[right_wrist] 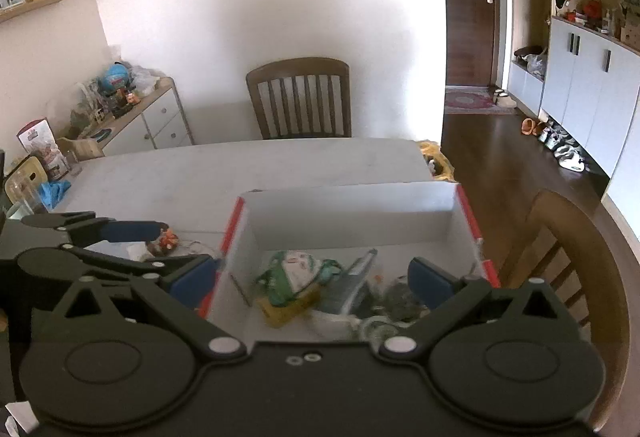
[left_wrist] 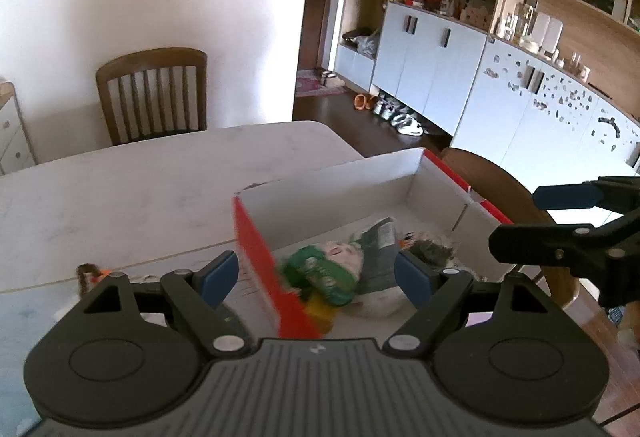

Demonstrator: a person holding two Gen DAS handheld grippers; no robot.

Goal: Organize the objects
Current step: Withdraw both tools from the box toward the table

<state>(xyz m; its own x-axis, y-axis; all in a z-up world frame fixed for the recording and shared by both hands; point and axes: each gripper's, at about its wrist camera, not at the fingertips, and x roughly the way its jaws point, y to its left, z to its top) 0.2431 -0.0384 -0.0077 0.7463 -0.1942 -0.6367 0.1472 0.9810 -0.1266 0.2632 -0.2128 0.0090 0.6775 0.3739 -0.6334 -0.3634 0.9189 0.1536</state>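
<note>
A white cardboard box (left_wrist: 328, 189) with red edges stands on the pale table (left_wrist: 120, 197). Inside lie a green packet (left_wrist: 320, 271), a grey packet (left_wrist: 380, 241), a yellow item (left_wrist: 320, 311) and a dark fuzzy thing (left_wrist: 432, 249). My left gripper (left_wrist: 316, 275) hangs open over the box's left wall, nothing between its blue pads. My right gripper (right_wrist: 314, 283) is open above the box (right_wrist: 352, 213) and its contents, holding nothing. A small orange and brown toy (right_wrist: 166, 241) lies on the table left of the box, beside the left gripper (right_wrist: 188, 247).
A wooden chair (right_wrist: 300, 97) stands at the table's far side, and another chair (right_wrist: 580, 257) stands right of the box. Blue cloth (right_wrist: 54, 193) and jars sit at the table's left edge. A low white cabinet (right_wrist: 156, 121) stands beyond.
</note>
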